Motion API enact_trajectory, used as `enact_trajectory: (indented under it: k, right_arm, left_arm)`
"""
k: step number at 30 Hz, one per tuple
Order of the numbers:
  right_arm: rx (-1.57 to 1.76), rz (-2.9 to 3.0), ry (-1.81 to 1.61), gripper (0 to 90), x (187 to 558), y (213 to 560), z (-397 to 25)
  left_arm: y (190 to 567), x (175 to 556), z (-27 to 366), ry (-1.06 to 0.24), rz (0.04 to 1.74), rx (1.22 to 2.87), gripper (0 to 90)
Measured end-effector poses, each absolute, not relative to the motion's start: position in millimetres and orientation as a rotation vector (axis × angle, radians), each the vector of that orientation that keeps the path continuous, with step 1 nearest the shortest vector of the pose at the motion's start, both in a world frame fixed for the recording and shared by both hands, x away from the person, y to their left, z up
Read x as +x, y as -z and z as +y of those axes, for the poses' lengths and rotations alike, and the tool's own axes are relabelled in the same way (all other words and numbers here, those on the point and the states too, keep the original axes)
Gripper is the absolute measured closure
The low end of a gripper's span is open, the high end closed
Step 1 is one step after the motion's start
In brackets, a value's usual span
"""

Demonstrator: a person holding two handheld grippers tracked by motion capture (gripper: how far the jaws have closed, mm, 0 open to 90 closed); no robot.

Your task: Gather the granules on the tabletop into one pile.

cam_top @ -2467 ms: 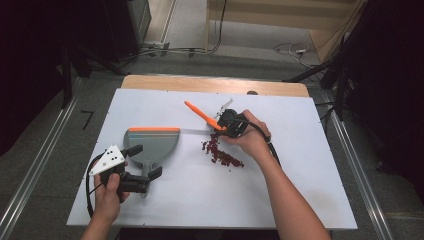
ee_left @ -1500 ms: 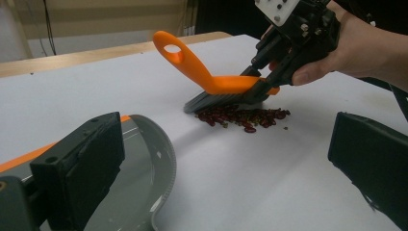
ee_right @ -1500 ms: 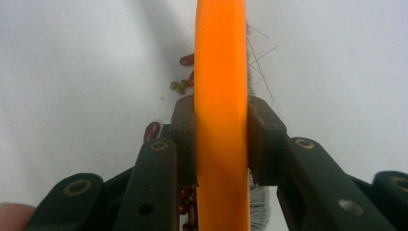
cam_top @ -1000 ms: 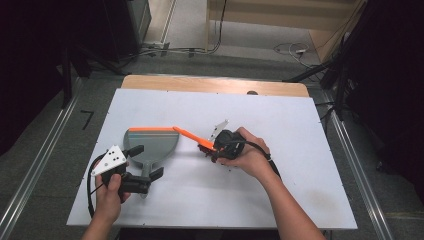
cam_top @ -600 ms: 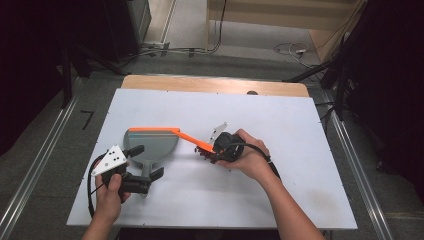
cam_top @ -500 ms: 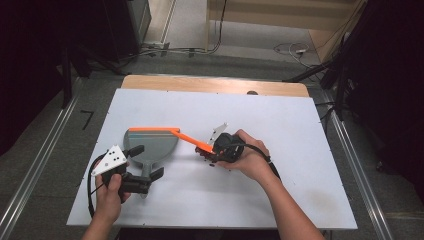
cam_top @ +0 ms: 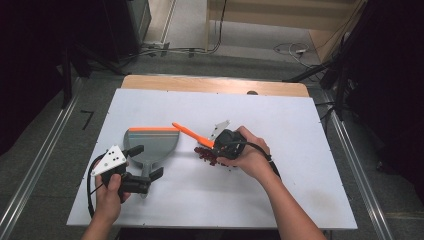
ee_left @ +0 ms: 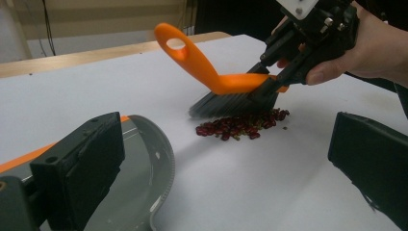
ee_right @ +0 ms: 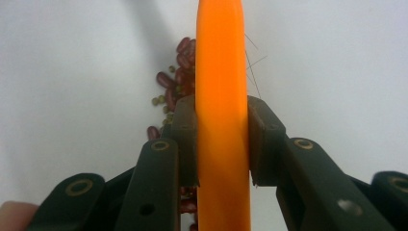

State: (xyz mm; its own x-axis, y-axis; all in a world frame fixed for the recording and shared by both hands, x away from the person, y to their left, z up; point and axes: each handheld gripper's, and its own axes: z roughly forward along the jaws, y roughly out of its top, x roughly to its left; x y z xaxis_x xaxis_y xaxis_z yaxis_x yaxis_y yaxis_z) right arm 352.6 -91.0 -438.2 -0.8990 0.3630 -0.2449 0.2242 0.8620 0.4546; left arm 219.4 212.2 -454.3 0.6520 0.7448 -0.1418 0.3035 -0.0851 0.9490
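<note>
Orange plastic hand brush (cam_top: 191, 135) w/ dark bristles sat clamped in the right gripper (cam_top: 226, 145) near mid-counter in the high view, its looped handle pointing up-left twd the grey plastic dustpan w/ orange lip (cam_top: 152, 142). A small heap of dark red beans (cam_top: 206, 155) lay on the white counter (cam_top: 280, 125) just under the brush head, a short gap right of the pan. Left gripper (cam_top: 145, 177) was at the pan's handle, low left; jaws stood apart either side of it, not visibly pinching.

Left gripper view: both black jaws wide apart in the foreground, pan's rounded grey back wall (ee_left: 154, 163) betw. them at lower left. Beyond, brush (ee_left: 216, 77) tilted, bristles (ee_left: 235, 103) touching the counter right behind the beans (ee_left: 240, 126); right gripper (ee_left: 308, 43) gripped the brush back over the bristles.

Right gripper view: jaws shut hard on the orange brush spine (ee_right: 222, 120), one pad (ee_right: 185, 139) each side; beans (ee_right: 175, 72) plus a few small green ones scattered left of and beneath the brush.

Judgement: brush is light, stiff in the handle, soft at the bristles, smooth plastic so could twist in the grip; hold on the flat spine looks right. Beans are small, hard, prob. roll easily, so short low strokes suit. Pan is light and may slide unless held at the handle.
</note>
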Motion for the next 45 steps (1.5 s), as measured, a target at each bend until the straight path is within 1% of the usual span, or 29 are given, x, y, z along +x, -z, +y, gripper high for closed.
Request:
enact_trajectory:
  k: [5,9,12,16,20,27,31,35,38,45]
  right_arm:
    - [0.449,2.674,-0.628,68.2,354.6,424.3,-92.2]
    - [0.508,2.638,-0.705,68.2,346.8,412.9,-90.9]
    - [0.546,2.652,-0.731,68.2,336.2,411.0,-82.7]
    - [0.751,2.652,-0.809,68.2,324.8,414.3,-70.4]
    - [0.982,2.740,-0.943,68.4,327.8,420.9,-65.9]
    - [1.096,2.778,-0.980,68.5,336.3,434.6,-58.8]
    - [1.262,2.741,-1.097,68.6,343.0,440.5,-57.5]
    - [1.293,2.667,-0.980,68.7,347.9,447.0,-56.0]
    - [1.331,2.622,-0.923,69.0,351.9,448.2,-62.3]
    - [1.378,2.569,-0.862,68.9,352.1,449.7,-72.7]
  left_arm:
    - [454.0,219.5,214.1,-0.459,0.868,1.665,0.0]
    - [453.8,219.7,214.5,-0.461,0.869,1.661,0.0]
    - [453.4,219.3,214.2,-0.463,0.869,1.662,0.0]
    - [452.9,218.7,213.1,-0.463,0.867,1.664,0.0]
    - [452.8,218.4,212.9,-0.465,0.866,1.663,0.0]
    - [452.6,218.8,214.4,-0.465,0.869,1.660,0.0]
    - [452.9,219.0,214.6,-0.466,0.871,1.659,0.0]
    - [452.6,218.5,214.4,-0.467,0.868,1.660,0.0]
    - [452.9,218.6,215.3,-0.466,0.871,1.658,0.0]
    - [453.4,218.5,213.7,-0.464,0.869,1.665,0.0]
